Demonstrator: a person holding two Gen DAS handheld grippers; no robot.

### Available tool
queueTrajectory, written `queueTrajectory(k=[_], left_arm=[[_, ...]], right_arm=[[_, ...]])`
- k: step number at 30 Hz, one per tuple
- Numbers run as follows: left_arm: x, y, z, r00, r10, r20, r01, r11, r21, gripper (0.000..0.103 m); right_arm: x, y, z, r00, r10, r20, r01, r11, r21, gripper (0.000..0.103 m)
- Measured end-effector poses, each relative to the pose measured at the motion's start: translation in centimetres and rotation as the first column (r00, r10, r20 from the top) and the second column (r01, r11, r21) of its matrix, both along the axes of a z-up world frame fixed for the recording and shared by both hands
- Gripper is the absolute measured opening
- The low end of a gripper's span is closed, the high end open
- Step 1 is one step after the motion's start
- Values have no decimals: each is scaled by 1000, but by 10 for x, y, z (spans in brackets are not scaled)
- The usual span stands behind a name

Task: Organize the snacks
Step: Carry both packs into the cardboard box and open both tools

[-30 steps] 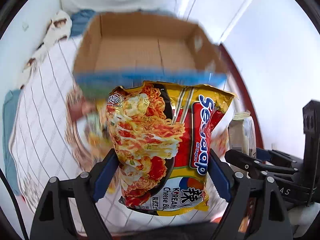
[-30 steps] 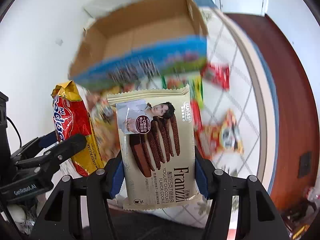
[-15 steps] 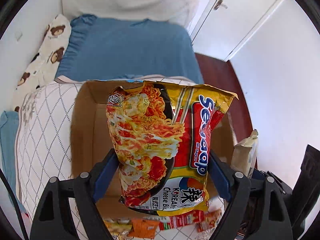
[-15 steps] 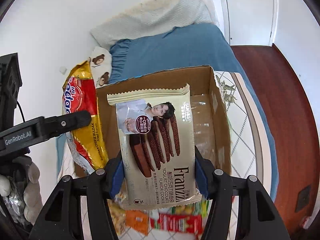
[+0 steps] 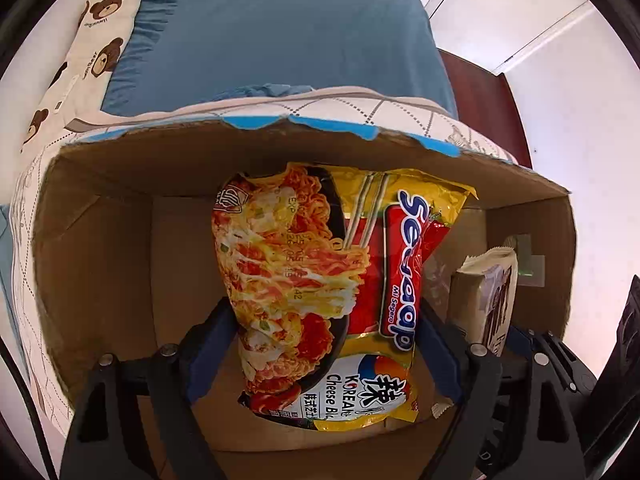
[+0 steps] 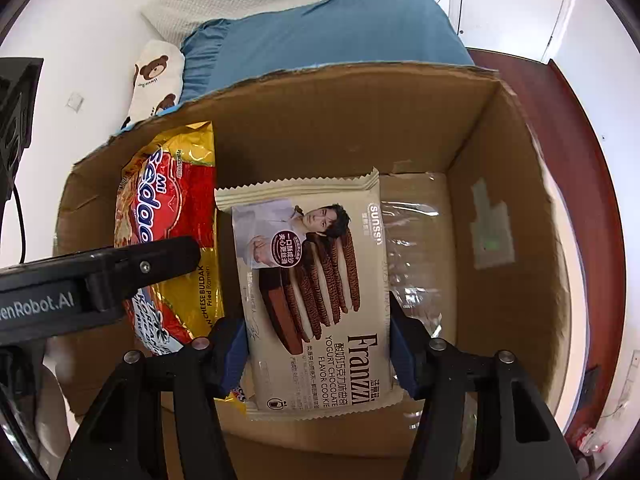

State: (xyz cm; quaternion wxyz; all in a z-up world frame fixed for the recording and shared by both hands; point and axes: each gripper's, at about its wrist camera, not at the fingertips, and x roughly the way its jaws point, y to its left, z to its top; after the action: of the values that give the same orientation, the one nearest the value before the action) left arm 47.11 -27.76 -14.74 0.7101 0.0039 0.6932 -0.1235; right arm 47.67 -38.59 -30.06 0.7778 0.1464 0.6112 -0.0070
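My left gripper [image 5: 320, 344] is shut on a yellow and red Mi Sedaap noodle packet [image 5: 320, 280] and holds it upright inside an open cardboard box [image 5: 100, 240]. My right gripper [image 6: 316, 352] is shut on a beige Franzzi chocolate cookie packet [image 6: 316, 296] and holds it upright inside the same box [image 6: 500, 184]. In the right wrist view the noodle packet [image 6: 168, 216] and a left gripper finger [image 6: 120, 264] stand to the left of the cookie packet. In the left wrist view the cookie packet [image 5: 488, 292] shows edge-on at the right.
The box stands on a quilted white cover [image 5: 360, 108] on a bed. A blue pillow [image 5: 272, 32] and a bear-print pillow [image 5: 80, 52] lie behind the box. Clear tape [image 6: 416, 248] runs along the box floor. Dark wood floor [image 6: 560, 120] lies to the right.
Both grippers have moved forward and down with their packets, from in front of and above the box to inside it. The loose snacks in front of the box have left view.
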Motion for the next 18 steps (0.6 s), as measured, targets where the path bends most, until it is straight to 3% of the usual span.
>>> queueTrajectory(k=[3, 5, 7, 12, 18], left_arm=[[2, -4, -13, 1000, -11, -29, 11, 1000, 21, 86], [1, -8, -14, 1000, -17, -13, 18, 998, 59, 88], [-3, -11, -12, 1000, -30, 5, 29, 997, 66, 95], [-8, -7, -1, 1000, -5, 7, 5, 999, 34, 96], [-29, 9, 27, 995, 26, 101, -29, 999, 33, 96]], right_arm=[[16, 1, -17, 999, 9, -41, -8, 1000, 28, 69], [32, 0, -28, 997, 24, -66, -22, 999, 37, 95], [33, 0, -33, 997, 34, -71, -32, 999, 22, 96], [28, -1, -36, 996, 54, -72, -53, 999, 11, 96], [-14, 7, -1, 998, 52, -33, -53, 998, -28, 96]])
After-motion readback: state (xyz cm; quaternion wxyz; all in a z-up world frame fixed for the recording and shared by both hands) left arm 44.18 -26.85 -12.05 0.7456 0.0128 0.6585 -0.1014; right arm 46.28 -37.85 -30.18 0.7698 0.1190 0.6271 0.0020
